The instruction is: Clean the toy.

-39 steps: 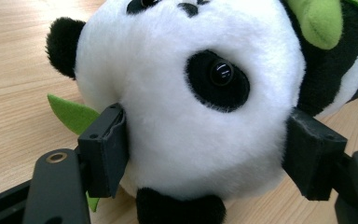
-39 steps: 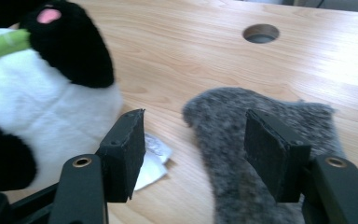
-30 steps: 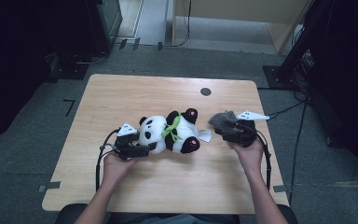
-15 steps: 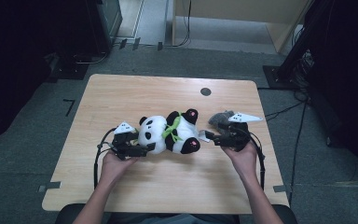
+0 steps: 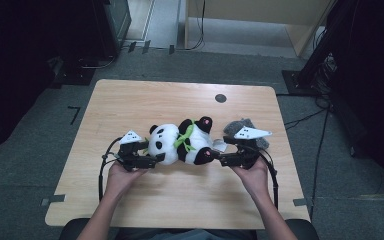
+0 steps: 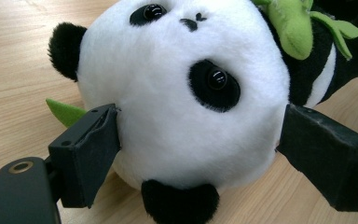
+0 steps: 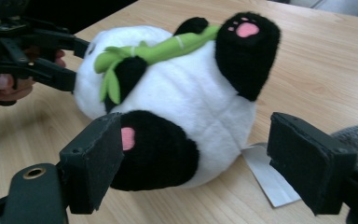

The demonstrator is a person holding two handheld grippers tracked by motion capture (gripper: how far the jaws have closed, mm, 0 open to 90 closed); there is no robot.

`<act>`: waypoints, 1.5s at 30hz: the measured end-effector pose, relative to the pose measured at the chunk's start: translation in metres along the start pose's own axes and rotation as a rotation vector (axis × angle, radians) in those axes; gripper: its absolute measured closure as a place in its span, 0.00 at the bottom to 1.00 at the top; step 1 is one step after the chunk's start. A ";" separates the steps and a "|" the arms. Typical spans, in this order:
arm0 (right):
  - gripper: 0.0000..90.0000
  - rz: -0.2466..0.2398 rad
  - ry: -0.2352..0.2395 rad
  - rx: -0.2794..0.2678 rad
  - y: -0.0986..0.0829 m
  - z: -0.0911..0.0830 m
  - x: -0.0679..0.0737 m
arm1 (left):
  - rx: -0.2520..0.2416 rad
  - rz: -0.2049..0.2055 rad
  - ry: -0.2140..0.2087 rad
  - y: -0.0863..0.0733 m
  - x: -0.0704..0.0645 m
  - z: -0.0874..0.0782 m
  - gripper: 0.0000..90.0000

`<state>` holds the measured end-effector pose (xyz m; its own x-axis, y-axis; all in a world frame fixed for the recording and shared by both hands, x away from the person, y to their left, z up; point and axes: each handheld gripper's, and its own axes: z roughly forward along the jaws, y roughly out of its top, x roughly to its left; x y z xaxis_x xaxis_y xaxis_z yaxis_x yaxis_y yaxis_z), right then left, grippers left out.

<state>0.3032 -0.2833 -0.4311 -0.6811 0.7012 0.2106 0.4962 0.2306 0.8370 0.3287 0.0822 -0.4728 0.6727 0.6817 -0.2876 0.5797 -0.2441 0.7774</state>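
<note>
Left gripper view, jaws wide (touching) panda head

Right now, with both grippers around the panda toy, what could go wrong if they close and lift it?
The left gripper spans the panda at its round head, with jaws wide; soft plush may squeeze out and slip. The right gripper has one jaw by a black foot, the other apart from the body, so the grip may be uneven. The white tag and the grey plush nearby could get caught.

black grippers with blocky jaws, grey three-cornered top plates, trailing black cables; bare forearms.
</note>
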 end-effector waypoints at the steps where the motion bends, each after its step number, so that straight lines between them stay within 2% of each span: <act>1: 0.21 -0.007 0.005 -0.005 0.000 0.000 0.003 | 0.002 0.004 0.002 0.000 0.000 0.000 0.14; 6: 0.21 -0.032 0.035 -0.006 -0.001 0.004 0.012 | 0.006 -0.001 0.003 -0.001 -0.001 0.002 0.14; 9: 0.21 -0.051 0.051 0.034 -0.006 0.019 0.017 | 0.003 -0.005 0.004 -0.001 0.000 0.004 0.14; 12: 0.21 -0.063 0.054 0.034 -0.008 0.025 0.018 | 0.001 -0.006 0.007 -0.001 0.000 0.005 0.14; 15: 0.20 -0.077 0.063 0.040 -0.013 0.039 0.018 | -0.005 -0.011 0.000 -0.001 0.002 0.008 0.13; 19: 0.18 -0.087 0.058 0.048 -0.015 0.048 0.016 | -0.011 -0.022 -0.009 -0.001 0.004 0.010 0.13; 20: 0.17 -0.107 0.049 0.034 -0.016 0.051 0.016 | -0.017 -0.031 -0.012 0.000 0.006 0.011 0.13; 23: 0.17 -0.120 0.041 0.021 -0.016 0.053 0.015 | -0.021 -0.028 -0.011 0.000 0.007 0.011 0.14; 25: 0.17 -0.117 0.038 0.012 -0.016 0.056 0.012 | -0.023 -0.029 -0.012 0.000 0.007 0.012 0.14; 28: 0.17 -0.078 0.055 0.001 -0.017 0.060 0.005 | -0.031 -0.033 -0.010 0.001 0.007 0.013 0.14; 31: 0.17 -0.072 0.059 -0.003 -0.015 0.061 0.003 | -0.033 -0.038 -0.013 0.001 0.008 0.014 0.14; 35: 0.17 0.016 0.053 -0.020 -0.013 0.064 0.002 | -0.037 -0.037 -0.011 0.001 0.008 0.014 0.14; 36: 0.17 0.016 0.053 -0.020 -0.013 0.064 0.002 | -0.040 -0.035 -0.010 0.001 0.008 0.015 0.14; 37: 0.20 -0.015 0.052 -0.012 -0.013 0.063 0.001 | -0.046 -0.033 -0.006 0.001 0.008 0.015 0.14; 38: 0.20 -0.015 0.052 -0.012 -0.013 0.063 0.001 | -0.046 -0.033 -0.006 0.001 0.008 0.015 0.14; 39: 0.20 -0.039 0.060 -0.006 -0.013 0.063 -0.001 | -0.049 -0.034 -0.006 0.001 0.009 0.016 0.14; 42: 0.22 -0.043 0.068 -0.001 -0.013 0.063 -0.002 | -0.058 -0.032 -0.006 0.001 0.010 0.016 0.14; 43: 0.28 -0.059 0.060 0.006 -0.012 0.063 -0.004 | -0.065 -0.031 -0.003 0.000 0.011 0.017 0.14; 44: 0.28 -0.059 0.060 0.006 -0.012 0.063 -0.004 | -0.065 -0.031 -0.003 0.000 0.011 0.017 0.15; 45: 0.33 -0.065 0.054 0.010 -0.011 0.063 -0.006 | -0.069 -0.031 -0.001 0.000 0.011 0.017 0.15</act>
<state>0.3359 -0.2471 -0.4731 -0.7399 0.6472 0.1835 0.4553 0.2809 0.8449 0.3443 0.0777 -0.4853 0.6555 0.6875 -0.3126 0.5673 -0.1751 0.8047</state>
